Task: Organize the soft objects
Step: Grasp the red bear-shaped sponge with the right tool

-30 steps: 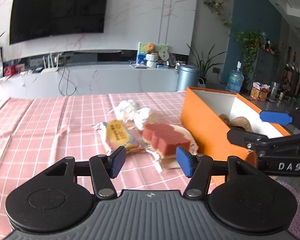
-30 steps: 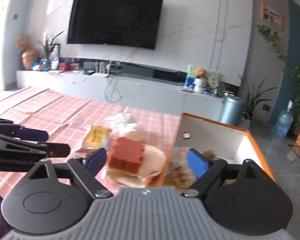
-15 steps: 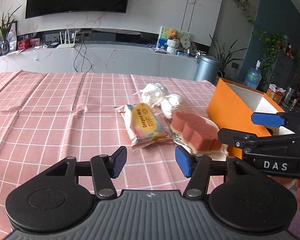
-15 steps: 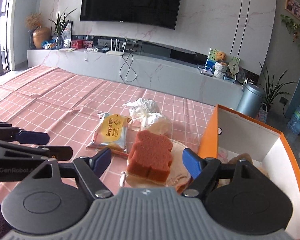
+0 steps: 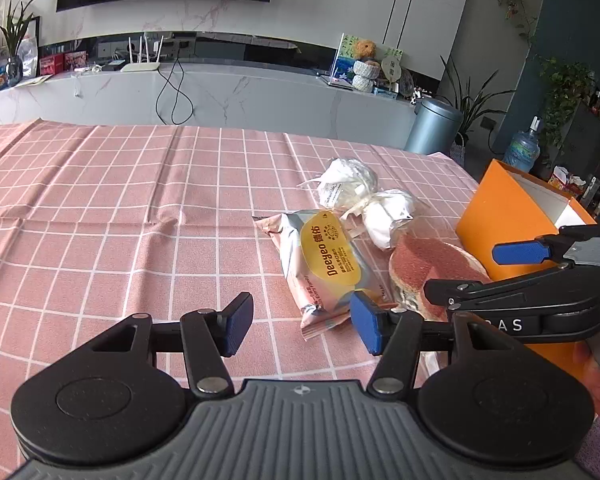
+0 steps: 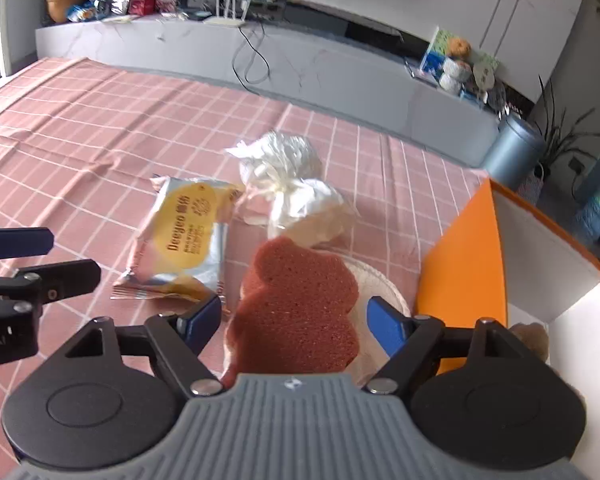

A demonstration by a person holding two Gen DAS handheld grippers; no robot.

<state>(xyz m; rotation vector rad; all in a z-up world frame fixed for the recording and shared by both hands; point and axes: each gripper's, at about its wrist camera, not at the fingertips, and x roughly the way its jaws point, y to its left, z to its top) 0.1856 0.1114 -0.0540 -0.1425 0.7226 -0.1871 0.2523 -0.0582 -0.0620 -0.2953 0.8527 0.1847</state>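
In the lower middle of the right wrist view the right tongs (image 6: 294, 318) stand wide around the reddish-brown sponge (image 6: 300, 308) beside the orange box (image 6: 460, 256), probably to grasp it, while the left tongs (image 5: 300, 322) wait wide above the checked surface (image 5: 100, 220).

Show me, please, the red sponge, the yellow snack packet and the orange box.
red sponge (image 6: 300, 304), right wrist view, top face.
yellow snack packet (image 5: 329, 252), left wrist view, yellow label.
orange box (image 6: 460, 264), right wrist view, outer wall.
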